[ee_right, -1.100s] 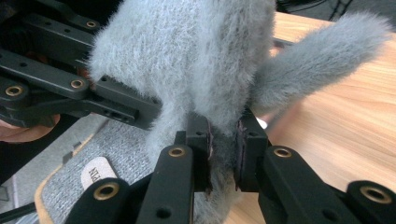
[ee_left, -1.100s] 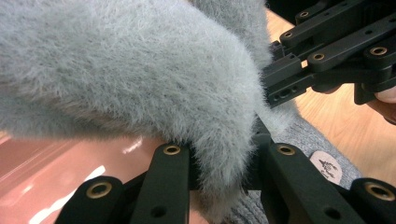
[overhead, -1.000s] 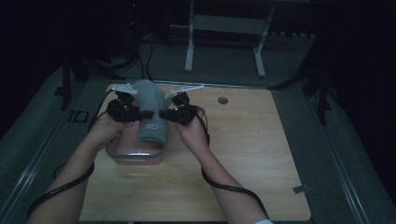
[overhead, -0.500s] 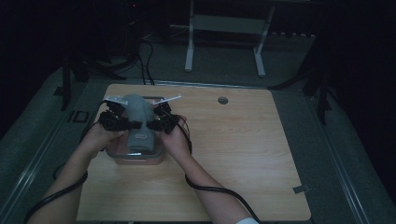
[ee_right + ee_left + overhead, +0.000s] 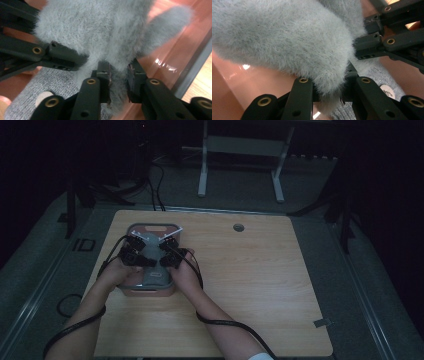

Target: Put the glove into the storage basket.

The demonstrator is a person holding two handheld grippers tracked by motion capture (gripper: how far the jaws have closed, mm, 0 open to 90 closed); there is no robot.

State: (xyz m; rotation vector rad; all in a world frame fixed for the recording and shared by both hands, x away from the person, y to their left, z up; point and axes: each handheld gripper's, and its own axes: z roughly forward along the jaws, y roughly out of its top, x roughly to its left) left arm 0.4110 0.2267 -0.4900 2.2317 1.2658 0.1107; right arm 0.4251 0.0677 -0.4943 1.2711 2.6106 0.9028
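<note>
A grey fuzzy cloth (image 5: 151, 256) hangs between both grippers over a pink box with a grey rim (image 5: 154, 225) on the wooden table. My left gripper (image 5: 136, 251) is shut on the cloth's edge (image 5: 322, 62), pinched low between the jaws (image 5: 328, 93). My right gripper (image 5: 166, 252) is shut on another fold of it (image 5: 100, 32), held between its pads (image 5: 118, 83). The two grippers face each other closely; the right gripper's jaws show at the upper right of the left gripper view. A grey knit piece with a round tag (image 5: 41, 97) lies in the box under the cloth.
The pink box wall (image 5: 172, 58) and its dark rim (image 5: 197, 65) run beside the right gripper, with table wood (image 5: 200, 93) beyond. A round cable hole (image 5: 238, 227) sits at the table's back. Cables trail from both hands toward the front edge.
Both grippers have come closer together and lower, carrying the fuzzy cloth down into the pink box. Both grips have held.
</note>
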